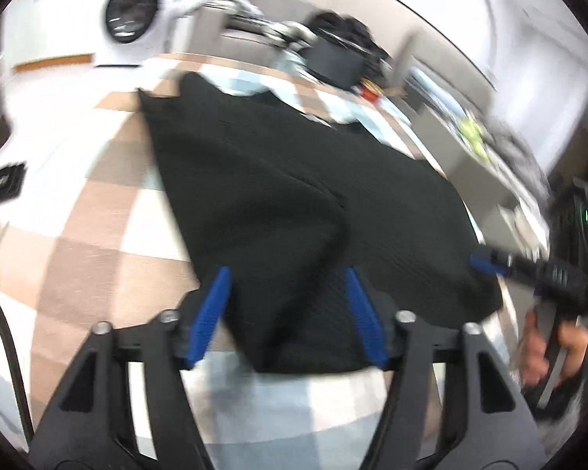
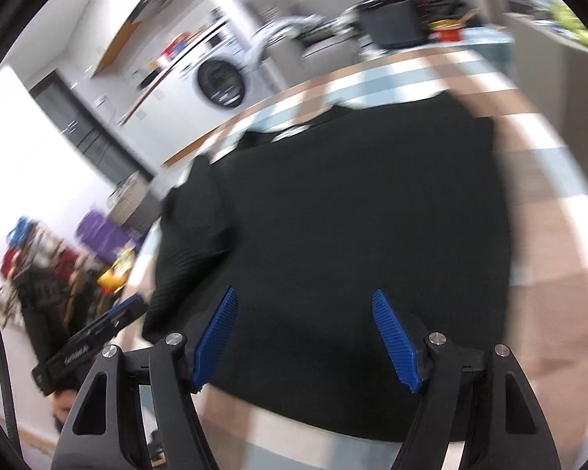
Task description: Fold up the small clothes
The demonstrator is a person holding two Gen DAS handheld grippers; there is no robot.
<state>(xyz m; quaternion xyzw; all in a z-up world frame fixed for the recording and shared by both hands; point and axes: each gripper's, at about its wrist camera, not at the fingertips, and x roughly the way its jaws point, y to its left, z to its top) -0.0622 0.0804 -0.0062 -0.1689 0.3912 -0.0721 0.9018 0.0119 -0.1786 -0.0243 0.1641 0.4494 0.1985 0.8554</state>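
Observation:
A black knit garment [image 1: 286, 180] lies spread on the checked tablecloth [image 1: 98, 211], with a raised fold running toward its near edge. My left gripper [image 1: 287, 272] is open over that near edge, and its blue pads stand apart on either side of the fold without pressing it. The right gripper [image 1: 490, 264] enters from the right at the garment's corner, held by a hand [image 1: 541, 348]. In the right wrist view the garment [image 2: 352, 215] fills the middle, and my right gripper [image 2: 303, 291] hangs open above its near part. The left gripper [image 2: 98, 329] shows at the lower left.
A black container [image 1: 333, 62] [image 2: 396, 27] and a small red item [image 2: 447, 33] stand at the table's far end. A white washing machine [image 1: 133, 11] [image 2: 219, 82] stands beyond the table. Coloured clutter [image 2: 58, 243] lies off the table's left side.

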